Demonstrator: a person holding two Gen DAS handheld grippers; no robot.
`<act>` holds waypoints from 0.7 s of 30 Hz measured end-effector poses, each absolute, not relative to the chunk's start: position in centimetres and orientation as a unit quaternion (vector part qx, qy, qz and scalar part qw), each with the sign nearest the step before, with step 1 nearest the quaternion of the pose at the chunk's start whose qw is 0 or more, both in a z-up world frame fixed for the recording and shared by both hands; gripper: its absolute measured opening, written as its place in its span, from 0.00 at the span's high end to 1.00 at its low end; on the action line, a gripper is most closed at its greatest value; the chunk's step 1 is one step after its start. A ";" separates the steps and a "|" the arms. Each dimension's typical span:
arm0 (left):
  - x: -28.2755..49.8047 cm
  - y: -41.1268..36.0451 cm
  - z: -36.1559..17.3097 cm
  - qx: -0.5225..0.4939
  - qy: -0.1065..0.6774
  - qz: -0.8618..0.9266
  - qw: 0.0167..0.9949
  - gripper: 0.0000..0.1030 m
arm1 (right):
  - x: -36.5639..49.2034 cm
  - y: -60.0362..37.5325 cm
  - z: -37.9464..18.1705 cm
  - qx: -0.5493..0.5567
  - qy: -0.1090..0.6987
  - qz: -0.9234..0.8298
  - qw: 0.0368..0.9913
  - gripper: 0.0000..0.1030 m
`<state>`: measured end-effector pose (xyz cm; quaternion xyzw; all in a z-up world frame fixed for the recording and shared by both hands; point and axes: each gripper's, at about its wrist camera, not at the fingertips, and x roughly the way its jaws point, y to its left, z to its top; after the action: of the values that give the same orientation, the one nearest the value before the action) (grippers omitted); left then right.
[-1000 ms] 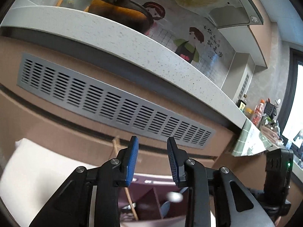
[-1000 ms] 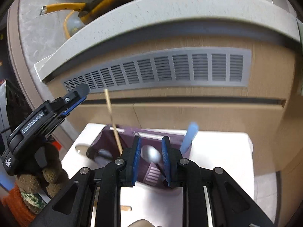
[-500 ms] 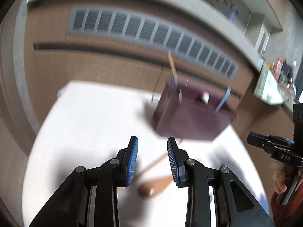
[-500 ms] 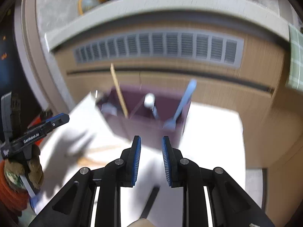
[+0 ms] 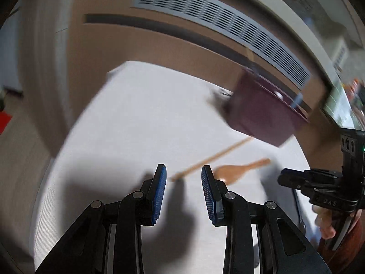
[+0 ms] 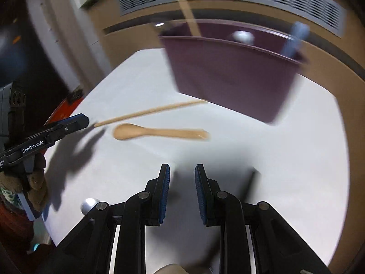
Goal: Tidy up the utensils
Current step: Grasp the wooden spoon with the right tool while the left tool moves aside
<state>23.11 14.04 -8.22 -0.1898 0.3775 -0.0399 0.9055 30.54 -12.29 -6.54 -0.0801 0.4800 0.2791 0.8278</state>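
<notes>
Two wooden utensils lie loose ahead of empty jaws

Two wooden pieces rest on the white table (image 6: 285,137): a chopstick (image 6: 150,111) and a wooden spoon (image 6: 159,133), lying side by side and close together. The left gripper (image 5: 183,191) has its jaws apart with nothing between them; the near end of the chopstick sits just ahead of the gap, and the spoon's bowl lies just beyond the right jaw tip. The right gripper (image 6: 181,191) also has its jaws apart and empty; the spoon lies ahead of them and a little to the left, the chopstick just past it. Farther ahead of both grippers stands a purple holder (image 6: 230,68), with a wooden stick (image 6: 189,16), a metal spoon (image 6: 243,37) and a blue handle (image 6: 294,41) poking up from it. A dark handle (image 6: 249,185) lies on the table just right of the right jaws. Both views are blurred.
</notes>
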 end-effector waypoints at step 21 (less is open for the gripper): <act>20.5 15.8 -7.2 -0.225 0.357 -0.060 0.904 0.68 | 29.8 -9.6 -9.4 -0.058 0.560 0.390 0.729 0.78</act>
<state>20.52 15.80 -7.25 -0.2255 0.3571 -0.0599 0.9045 29.83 -9.63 -9.39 -0.0576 0.5597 0.3895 0.7291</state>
